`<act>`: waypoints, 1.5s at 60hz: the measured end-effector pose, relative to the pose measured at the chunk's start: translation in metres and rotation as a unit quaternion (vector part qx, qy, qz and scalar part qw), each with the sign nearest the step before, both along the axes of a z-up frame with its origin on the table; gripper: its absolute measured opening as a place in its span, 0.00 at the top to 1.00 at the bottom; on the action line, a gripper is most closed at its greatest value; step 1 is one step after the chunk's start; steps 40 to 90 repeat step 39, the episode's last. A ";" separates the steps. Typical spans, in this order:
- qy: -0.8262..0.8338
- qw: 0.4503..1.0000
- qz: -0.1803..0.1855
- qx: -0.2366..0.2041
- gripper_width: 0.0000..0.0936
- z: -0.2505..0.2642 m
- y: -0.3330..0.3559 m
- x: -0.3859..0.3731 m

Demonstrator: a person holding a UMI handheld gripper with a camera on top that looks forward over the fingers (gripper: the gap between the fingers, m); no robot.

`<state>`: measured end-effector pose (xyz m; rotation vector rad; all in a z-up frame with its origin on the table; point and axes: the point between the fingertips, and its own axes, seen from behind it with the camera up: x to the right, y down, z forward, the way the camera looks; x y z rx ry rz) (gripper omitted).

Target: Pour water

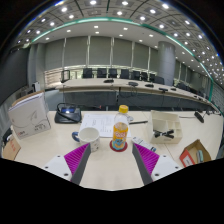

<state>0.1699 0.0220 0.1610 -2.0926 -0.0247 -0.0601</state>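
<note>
I have the gripper (113,158) hovering low over a pale desk (110,172), and its fingers are spread wide apart with nothing clamped between them. The magenta pad of the left finger (77,156) and that of the right finger (147,157) show on either side of my view, angling inward toward each other.

The bottle (120,131) stands upright on the desk just ahead of the fingers and roughly centred between their lines, with a clear gap to either pad. It has a yellow cap and an orange label; I cannot tell how full it is. It rests on its own, untouched.

Just to the left of the bottle, near it but apart, sits a white cup (88,134), upright with its mouth open upward. I cannot see whether anything is in it.

Farther left on the desk is a white box (30,116), and beside it a dark tablet-like object (67,112). To the right of the bottle lies a pale tray (166,128) with some dark items on it that I cannot make out, and nearer me on the right edge is a small cardboard box (194,152). Sheets of paper (104,121) lie beyond the bottle.

Behind the desk I see rows of long desks with dark chairs (112,73), and a ceiling with rows of lights (110,16).
</note>
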 end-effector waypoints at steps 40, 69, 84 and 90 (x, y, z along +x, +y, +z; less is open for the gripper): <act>-0.034 0.999 0.003 -0.019 0.08 0.092 -0.254 -0.059; -0.034 0.999 0.003 -0.019 0.08 0.092 -0.254 -0.059; -0.034 0.999 0.003 -0.019 0.08 0.092 -0.254 -0.059; -0.034 0.999 0.003 -0.019 0.08 0.092 -0.254 -0.059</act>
